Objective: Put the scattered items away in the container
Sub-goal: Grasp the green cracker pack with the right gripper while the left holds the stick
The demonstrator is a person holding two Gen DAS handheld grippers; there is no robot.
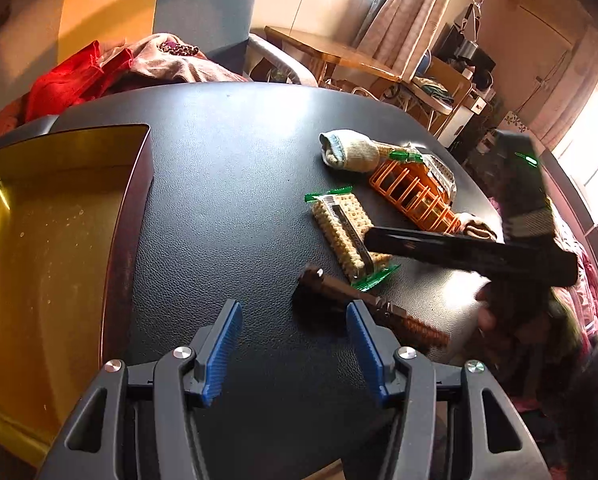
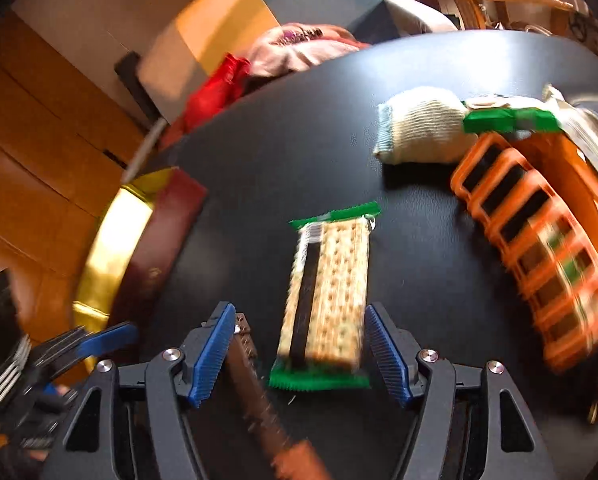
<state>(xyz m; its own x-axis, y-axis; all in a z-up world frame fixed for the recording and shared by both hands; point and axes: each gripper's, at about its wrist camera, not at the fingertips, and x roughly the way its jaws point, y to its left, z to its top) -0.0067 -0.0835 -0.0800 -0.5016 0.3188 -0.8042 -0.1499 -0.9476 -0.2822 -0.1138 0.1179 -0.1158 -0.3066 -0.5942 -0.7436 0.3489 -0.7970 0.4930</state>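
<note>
A gold-lined box (image 1: 59,220) with dark red walls stands at the table's left; its corner shows in the right wrist view (image 2: 155,240). A cracker pack (image 1: 347,228) with green ends lies mid-table, and in the right wrist view (image 2: 327,296) it lies between the spread blue pads. A brown brush (image 1: 363,308) lies near it, also seen in the right wrist view (image 2: 255,392). A rolled sock (image 1: 351,150), an orange rack (image 1: 415,196) and another pack lie beyond. My left gripper (image 1: 295,352) is open and empty above the table. My right gripper (image 2: 299,352) is open around the cracker pack.
The black leather-textured table (image 1: 239,200) ends in a curved far edge. Red and pink cloth (image 1: 111,68) is piled on a chair behind it. The right gripper's dark body (image 1: 471,256) hangs over the table's right part. A wooden table (image 1: 331,52) stands farther back.
</note>
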